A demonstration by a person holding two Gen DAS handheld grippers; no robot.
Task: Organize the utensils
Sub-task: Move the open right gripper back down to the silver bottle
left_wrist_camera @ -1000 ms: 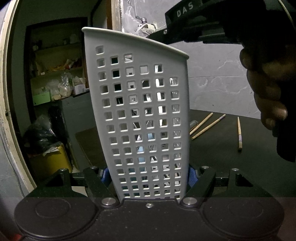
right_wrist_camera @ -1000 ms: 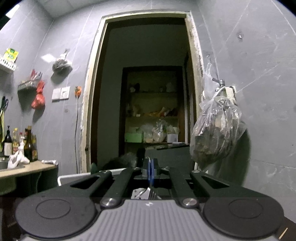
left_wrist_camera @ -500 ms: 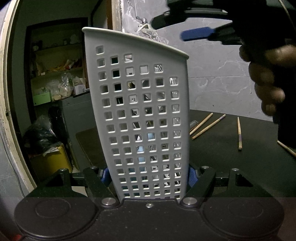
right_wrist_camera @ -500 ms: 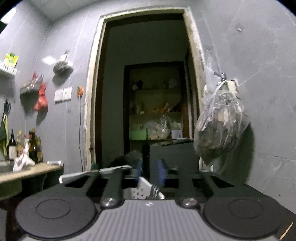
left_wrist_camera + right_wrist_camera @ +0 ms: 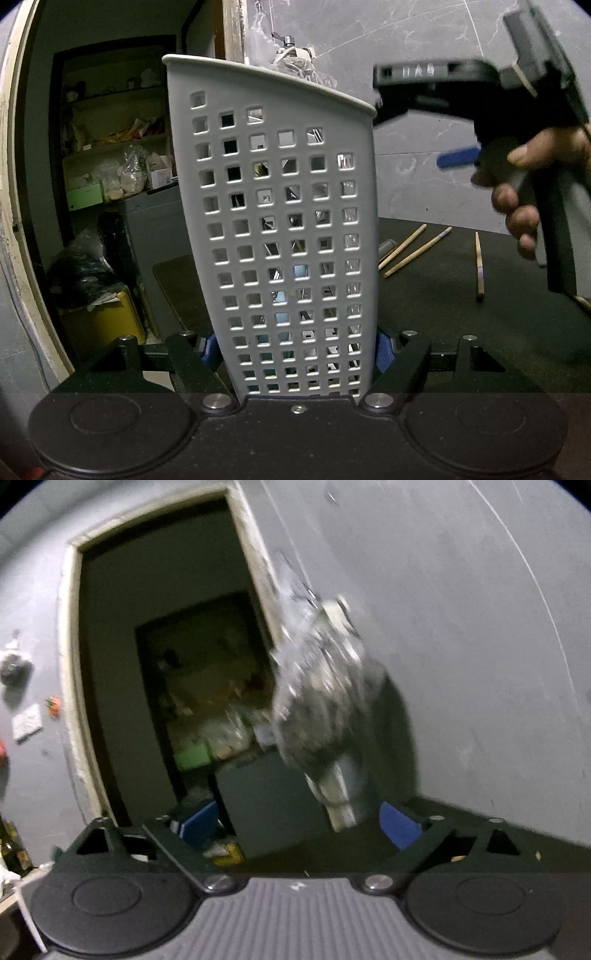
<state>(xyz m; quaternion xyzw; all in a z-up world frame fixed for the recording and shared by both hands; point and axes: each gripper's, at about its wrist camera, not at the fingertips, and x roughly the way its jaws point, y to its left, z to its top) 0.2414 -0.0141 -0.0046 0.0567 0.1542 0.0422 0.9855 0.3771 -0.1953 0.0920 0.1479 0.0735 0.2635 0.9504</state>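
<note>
Left hand-held gripper [image 5: 295, 347] clamps the grey utensil holder [image 5: 280, 229], seemingly holding cutlery; at 2 o'clock, right hand-held gripper [image 5: 299, 823] opening wide, empty

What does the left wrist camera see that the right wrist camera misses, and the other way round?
Only the left wrist view shows the white holder clamped in the left gripper, the chopsticks on the dark table, and the person's hand. Only the right wrist view shows the right gripper head-on, jaws opening with nothing between them. Both show the hanging plastic bag and the doorway with shelves.
</note>
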